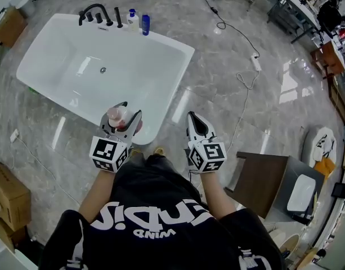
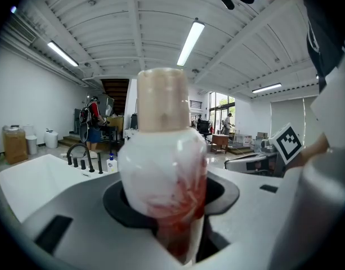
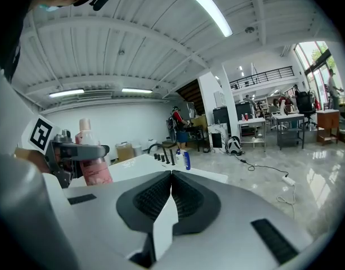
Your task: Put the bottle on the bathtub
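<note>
- Shirt (image 1: pixel 155 218): black fabric with white print. It fills the bottom of the head view, because the camera looks steeply down the person's front.
- Left gripper (image 1: pixel 127 112): the jaws are clamped on the bottle (image 1: pixel 117 116), with the dark ribbed pads pressing its lower body from both sides. The bottle stands upright, cap up, so it looks ready to be set down on its base without turning.
- Bottle: rounded white body with a pink-red pattern and a smooth cylindrical beige cap. It is carried in the air at the near end of the bathtub (image 1: pixel 167 41) and does not yet rest on it.
- Right gripper (image 1: pixel 196 120): the jaws are pressed together with nothing between them. It is held level beside the left gripper and well clear of the bottle, probably to stay out of the way.
- Bathtub: glossy white, rectangular with rounded corners, and a flat rim broad enough to carry a bottle. A drain sits in the floor of the basin.
- Far rim: a black faucet (image 1: pixel 94 13), a white pump bottle (image 1: pixel 132 19) and a blue bottle (image 1: pixel 145 24) stand together. This rim is the likely place for the carried bottle.
- Floor (image 1: pixel 228 44): polished grey stone, reflective, crossed by a loose cable (image 1: pixel 243 83).
</note>
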A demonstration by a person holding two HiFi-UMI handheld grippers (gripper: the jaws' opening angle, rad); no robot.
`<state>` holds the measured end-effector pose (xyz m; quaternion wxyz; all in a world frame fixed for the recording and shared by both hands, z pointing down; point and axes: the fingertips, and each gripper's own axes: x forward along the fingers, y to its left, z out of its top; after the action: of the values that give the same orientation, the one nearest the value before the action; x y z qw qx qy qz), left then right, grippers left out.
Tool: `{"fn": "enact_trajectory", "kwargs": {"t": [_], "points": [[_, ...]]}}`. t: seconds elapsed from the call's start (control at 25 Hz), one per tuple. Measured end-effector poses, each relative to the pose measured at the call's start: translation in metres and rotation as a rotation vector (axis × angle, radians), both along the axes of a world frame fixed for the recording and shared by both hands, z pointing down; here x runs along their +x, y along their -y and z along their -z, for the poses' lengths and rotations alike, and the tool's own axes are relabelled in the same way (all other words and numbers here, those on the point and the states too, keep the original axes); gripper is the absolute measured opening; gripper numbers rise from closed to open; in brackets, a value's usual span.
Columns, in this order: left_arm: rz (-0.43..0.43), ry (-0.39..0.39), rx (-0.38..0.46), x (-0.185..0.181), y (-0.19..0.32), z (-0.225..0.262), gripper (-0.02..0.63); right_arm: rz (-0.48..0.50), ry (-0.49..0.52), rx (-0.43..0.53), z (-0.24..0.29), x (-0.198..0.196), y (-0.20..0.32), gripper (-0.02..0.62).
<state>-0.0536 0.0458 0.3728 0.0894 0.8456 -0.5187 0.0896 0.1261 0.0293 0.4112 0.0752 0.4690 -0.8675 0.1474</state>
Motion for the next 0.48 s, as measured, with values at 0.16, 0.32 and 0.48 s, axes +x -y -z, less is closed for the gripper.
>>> {"fn": "enact_trajectory", "kwargs": {"t": [0.16, 0.32, 0.48], "points": [[-0.027, 0.01, 0.001, -0.008, 0.019, -0.001, 0.204, -0.026, -0.006, -0.003, -0.004, -0.007, 0.013, 0.024], [-0.083, 0.016, 0.001, -0.012, 0.035, -0.007, 0.204, -0.074, -0.01, -0.002, -0.01, -0.011, 0.026, 0.025], [-0.123, 0.013, 0.012, -0.021, 0.052, -0.016, 0.204, -0.112, -0.012, 0.007, -0.02, -0.022, 0.036, 0.025]]}}
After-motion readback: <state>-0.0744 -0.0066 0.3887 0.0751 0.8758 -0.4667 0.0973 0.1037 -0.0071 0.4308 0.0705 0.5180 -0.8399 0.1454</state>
